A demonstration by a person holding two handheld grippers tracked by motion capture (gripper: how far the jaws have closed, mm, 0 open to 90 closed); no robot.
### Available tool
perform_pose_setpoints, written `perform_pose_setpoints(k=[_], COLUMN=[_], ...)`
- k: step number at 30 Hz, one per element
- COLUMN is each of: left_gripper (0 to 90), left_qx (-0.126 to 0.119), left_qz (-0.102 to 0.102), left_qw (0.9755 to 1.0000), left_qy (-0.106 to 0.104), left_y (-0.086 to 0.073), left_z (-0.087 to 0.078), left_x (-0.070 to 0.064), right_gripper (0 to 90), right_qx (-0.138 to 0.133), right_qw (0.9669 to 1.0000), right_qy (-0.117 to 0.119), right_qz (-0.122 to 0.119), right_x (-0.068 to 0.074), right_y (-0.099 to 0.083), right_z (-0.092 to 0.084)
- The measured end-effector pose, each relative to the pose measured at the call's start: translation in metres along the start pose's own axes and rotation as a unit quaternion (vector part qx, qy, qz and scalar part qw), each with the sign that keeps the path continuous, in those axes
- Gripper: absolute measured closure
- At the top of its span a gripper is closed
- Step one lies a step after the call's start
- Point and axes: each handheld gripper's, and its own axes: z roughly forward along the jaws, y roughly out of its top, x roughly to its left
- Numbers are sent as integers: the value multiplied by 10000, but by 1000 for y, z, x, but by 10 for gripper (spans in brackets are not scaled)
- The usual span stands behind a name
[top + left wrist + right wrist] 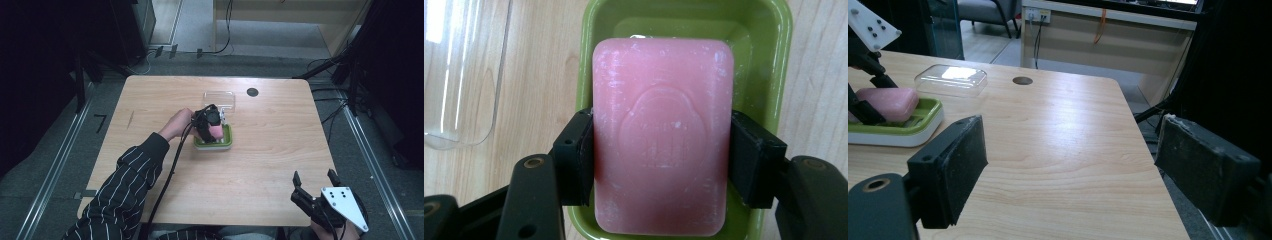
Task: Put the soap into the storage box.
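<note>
The left gripper (661, 165) has its jaws clamped on the long sides of a pink soap bar (661, 135), held over the green dish (769, 60). The high view adds the right gripper (316, 184), jaws apart, at the table's (280, 150) near edge, and a clear lid (220, 97) beyond the dish.

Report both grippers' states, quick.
Left gripper: closed on the pink soap bar, over the green soap dish.
Right gripper: open, holding nothing, near the table edge.
</note>
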Motion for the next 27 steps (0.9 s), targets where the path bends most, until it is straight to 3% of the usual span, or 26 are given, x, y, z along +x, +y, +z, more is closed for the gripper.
perform_pose_setpoints(k=[17, 27], left_gripper=[380, 380], left_qx=[-5, -71], left_qz=[123, 80], left_qw=[9999, 9999], left_qy=[-2, -20], left_y=[0, -1], left_z=[5, 3], left_x=[-1, -1], right_gripper=[127, 127], right_qx=[-6, -6], right_qw=[10000, 10000], right_qy=[-6, -6], right_qz=[15, 16], right_x=[0, 0], right_y=[0, 0], right_z=[0, 0])
